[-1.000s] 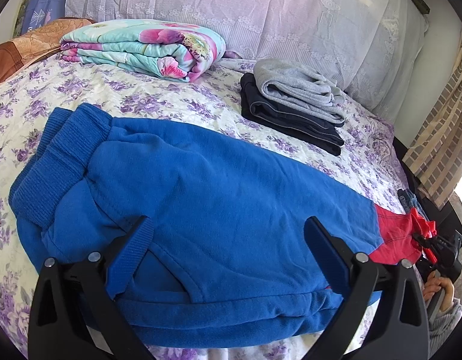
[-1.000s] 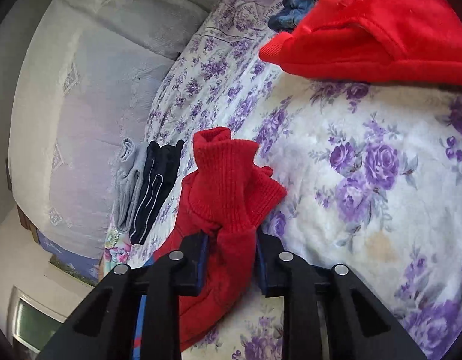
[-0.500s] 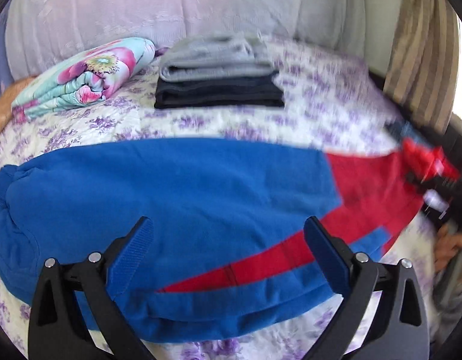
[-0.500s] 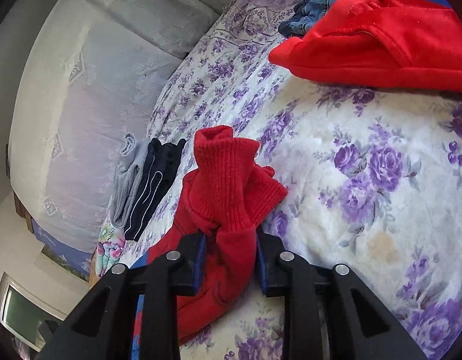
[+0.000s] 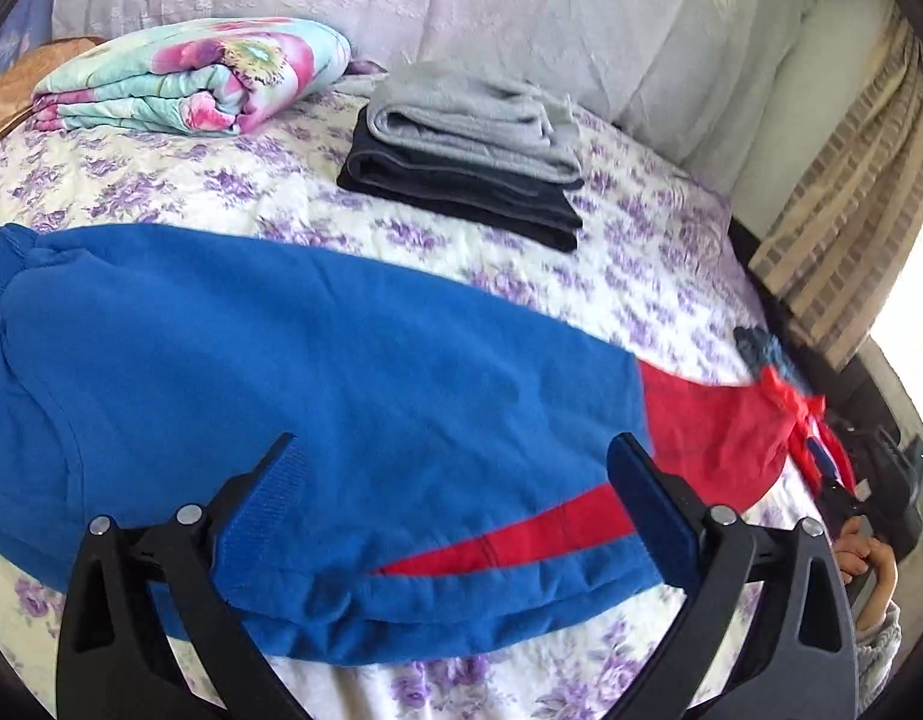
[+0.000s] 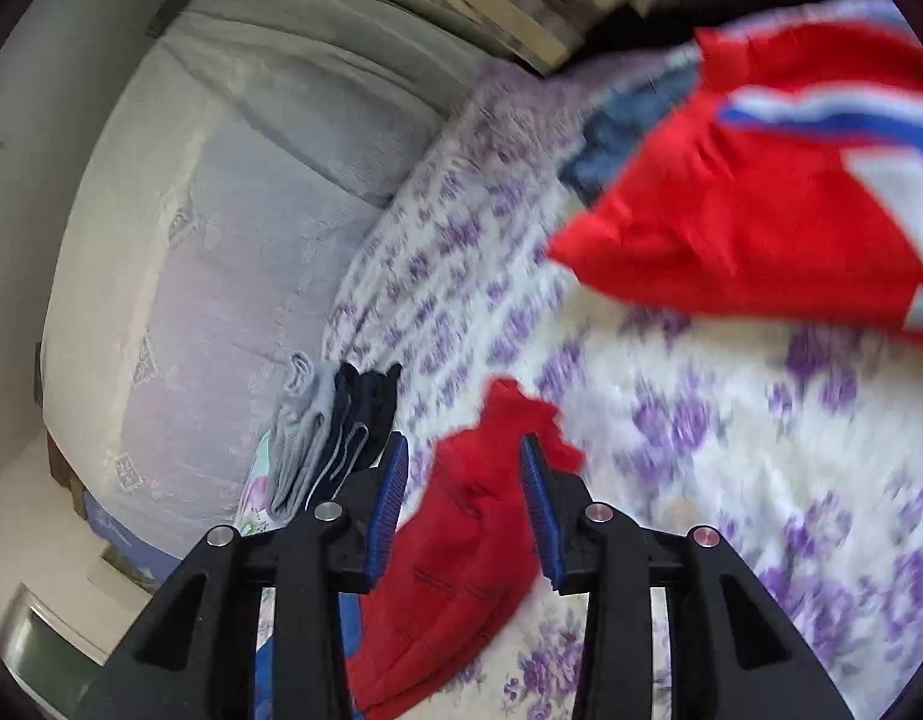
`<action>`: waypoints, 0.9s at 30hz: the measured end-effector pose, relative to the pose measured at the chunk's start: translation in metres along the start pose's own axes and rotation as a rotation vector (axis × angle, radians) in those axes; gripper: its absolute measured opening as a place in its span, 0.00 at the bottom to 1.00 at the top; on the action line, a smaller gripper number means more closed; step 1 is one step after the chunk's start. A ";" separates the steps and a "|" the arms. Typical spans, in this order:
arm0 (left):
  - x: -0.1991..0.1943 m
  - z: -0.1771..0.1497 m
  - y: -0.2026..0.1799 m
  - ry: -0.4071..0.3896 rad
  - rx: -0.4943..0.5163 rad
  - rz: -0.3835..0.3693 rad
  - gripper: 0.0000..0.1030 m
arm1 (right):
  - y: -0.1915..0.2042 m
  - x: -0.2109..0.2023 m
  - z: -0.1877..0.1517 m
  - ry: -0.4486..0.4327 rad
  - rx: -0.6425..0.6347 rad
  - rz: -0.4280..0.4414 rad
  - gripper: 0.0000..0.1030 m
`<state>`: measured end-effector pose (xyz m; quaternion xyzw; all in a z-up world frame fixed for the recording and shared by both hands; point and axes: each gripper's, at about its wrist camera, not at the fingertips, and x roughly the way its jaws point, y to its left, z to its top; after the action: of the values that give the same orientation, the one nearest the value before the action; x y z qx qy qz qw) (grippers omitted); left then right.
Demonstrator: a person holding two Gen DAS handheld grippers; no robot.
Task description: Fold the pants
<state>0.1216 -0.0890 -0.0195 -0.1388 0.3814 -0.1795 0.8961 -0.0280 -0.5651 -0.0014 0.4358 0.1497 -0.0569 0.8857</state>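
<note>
Our left tongs (image 5: pixel 455 504) are spread wide above the blue and red sweatpants (image 5: pixel 317 384), which lie stretched across the floral bedsheet (image 5: pixel 641 264), touching nothing. Our right tongs (image 6: pixel 464 510) are parted, the red ribbed cuff (image 6: pixel 509 420) of the pant leg sitting loose between the blue pads (image 6: pixel 539 510); the view is blurred. Behind the pants, a gray garment (image 5: pixel 473 114) is stacked on a dark one (image 5: pixel 461 192), beside a folded floral blanket (image 5: pixel 191 78). A red garment (image 6: pixel 755 198) lies near the bed's corner.
</note>
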 end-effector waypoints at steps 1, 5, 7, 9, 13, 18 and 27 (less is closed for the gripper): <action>0.003 0.001 -0.001 0.005 0.002 -0.003 0.95 | 0.023 -0.001 0.005 -0.011 -0.077 0.022 0.40; 0.034 -0.010 -0.010 0.109 0.054 0.009 0.95 | 0.111 0.078 -0.016 0.372 -0.265 0.288 0.58; 0.041 -0.014 -0.015 0.131 0.116 0.053 0.95 | 0.151 0.144 -0.054 0.666 -0.317 0.386 0.59; 0.039 -0.016 -0.019 0.126 0.145 0.060 0.95 | 0.181 0.198 -0.085 0.847 -0.390 0.403 0.61; 0.038 -0.016 -0.011 0.122 0.119 0.014 0.95 | 0.213 0.284 -0.119 1.073 -0.450 0.420 0.70; 0.040 -0.018 -0.010 0.119 0.111 -0.006 0.95 | 0.208 0.342 -0.153 1.362 -0.446 0.432 0.71; 0.042 -0.015 -0.002 0.110 0.061 -0.064 0.96 | 0.238 0.293 -0.190 1.553 -0.679 0.642 0.80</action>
<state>0.1368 -0.1107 -0.0552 -0.1134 0.4195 -0.2271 0.8715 0.2640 -0.2605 -0.0234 0.0875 0.5850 0.5499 0.5897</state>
